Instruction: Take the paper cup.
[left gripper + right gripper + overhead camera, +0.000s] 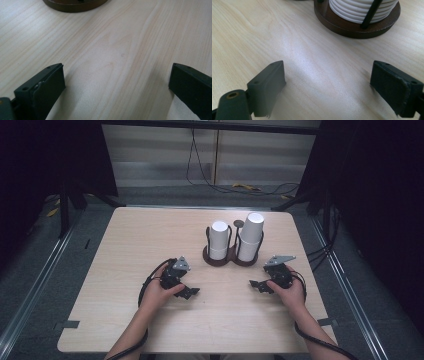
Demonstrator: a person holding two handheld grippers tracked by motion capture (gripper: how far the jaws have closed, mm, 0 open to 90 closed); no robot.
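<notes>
Two stacks of white paper cups (235, 239) stood upside down in a dark two-ring holder (227, 258), kept upright by its wire loops, toward the far edge of the table (130, 240), right of centre. Rested near the front edge: left gripper (190, 292) and right gripper (256, 284), two in all, jaws spread wide, holding nothing.

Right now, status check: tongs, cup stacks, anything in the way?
Left tongs open, empty, low over table. Right tongs open, empty. Two white cup stacks upright in dark holder, untouched. Path to holder clear.
</notes>
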